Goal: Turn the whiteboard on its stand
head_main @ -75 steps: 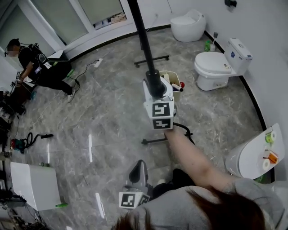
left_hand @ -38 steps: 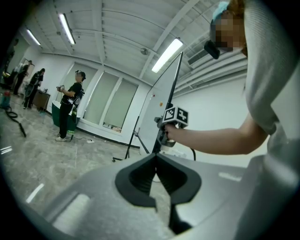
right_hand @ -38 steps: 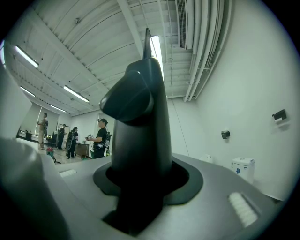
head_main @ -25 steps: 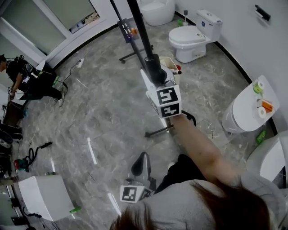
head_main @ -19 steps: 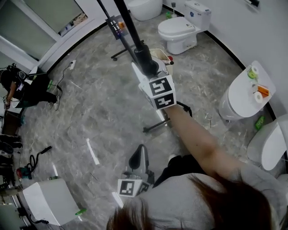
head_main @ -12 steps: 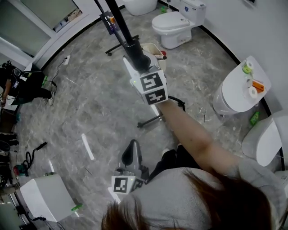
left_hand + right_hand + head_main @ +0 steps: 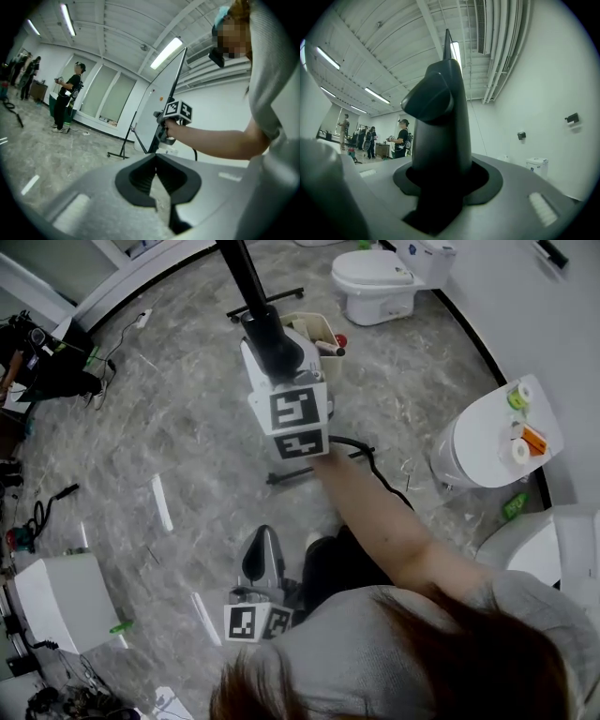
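WHITEBOARD (image 7: 157, 108) ON ITS STAND (image 7: 284, 477), grey stone-patterned floor (image 7: 187, 427): my right hand-held gripper (image 7: 275, 367), reaching toward 12 o'clock in the head view, has the board's dark frame edge between its jaws. In the right gripper view that dark edge fills the gap, with no space showing on either side, and rises past the jaws toward the ceiling. The jaws have just been opening a little, yet they sit tight against the frame. In the left gripper view the board appears nearly edge-on at about 12 o'clock, its pale face turned toward 9 o'clock, with my right hand-held gripper low on its near edge. My left hand-held gripper (image 7: 263, 545) hangs at 6 o'clock in the head view, close to my body and well apart from the board. Its jaws are pressed together at the tips, and nothing is between them. A small bin (image 7: 307, 321) holding oddments stands just beside my right hand-held gripper at 1 o'clock, and a white toilet (image 7: 384, 282) stands beyond it near the wall. At 3 o'clock in the head view a white fixture (image 7: 473, 442) carries small rolls. At 9 o'clock in the left gripper view a person (image 7: 65, 103) in dark clothes stands by the windows.
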### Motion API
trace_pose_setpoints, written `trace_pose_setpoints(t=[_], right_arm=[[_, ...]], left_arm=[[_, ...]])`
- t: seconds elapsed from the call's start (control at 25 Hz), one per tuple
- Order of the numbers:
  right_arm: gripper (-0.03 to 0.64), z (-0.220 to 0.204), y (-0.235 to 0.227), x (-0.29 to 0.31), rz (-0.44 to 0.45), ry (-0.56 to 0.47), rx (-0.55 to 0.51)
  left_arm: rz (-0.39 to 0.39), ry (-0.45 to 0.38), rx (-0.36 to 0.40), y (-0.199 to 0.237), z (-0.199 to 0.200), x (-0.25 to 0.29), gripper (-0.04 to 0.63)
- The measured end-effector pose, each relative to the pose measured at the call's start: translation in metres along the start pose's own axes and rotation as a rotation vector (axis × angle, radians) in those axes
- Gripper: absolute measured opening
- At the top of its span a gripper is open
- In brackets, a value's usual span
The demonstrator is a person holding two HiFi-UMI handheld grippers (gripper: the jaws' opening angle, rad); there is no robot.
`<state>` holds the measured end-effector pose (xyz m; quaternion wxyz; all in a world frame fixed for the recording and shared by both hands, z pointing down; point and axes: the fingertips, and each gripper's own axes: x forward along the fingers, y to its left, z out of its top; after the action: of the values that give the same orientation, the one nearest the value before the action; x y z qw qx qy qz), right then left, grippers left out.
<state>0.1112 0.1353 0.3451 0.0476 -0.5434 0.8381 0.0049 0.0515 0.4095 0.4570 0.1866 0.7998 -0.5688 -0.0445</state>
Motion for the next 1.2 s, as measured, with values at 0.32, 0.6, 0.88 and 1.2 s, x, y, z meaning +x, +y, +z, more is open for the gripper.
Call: trace_pose_setpoints(t=[0.32, 0.6, 0.88, 1.2], right_arm=[[0.176, 0.003, 0.008, -0.021, 0.002, 0.014, 0.004], [0.167, 0.006, 0.011, -0.047, -0.009, 0.014, 0.002], [0.159, 0.01, 0.015, -0.083, -0.014, 0.005, -0.007], [0.155, 0.011, 0.016, -0.114, -0.014, 0.004, -0.007]], left_arm=[[0.031, -0.02, -0.011, -0.016, 0.0, -0.031, 0.002], [-0.04, 0.001, 0.008, -0.022, 0.0, -0.056, 0.002], [-0.136, 0.081, 0.003, -0.03, -0.023, -0.083, 0.002], [-0.18, 0.081, 0.04, -0.051, -0.025, -0.103, 0.002]])
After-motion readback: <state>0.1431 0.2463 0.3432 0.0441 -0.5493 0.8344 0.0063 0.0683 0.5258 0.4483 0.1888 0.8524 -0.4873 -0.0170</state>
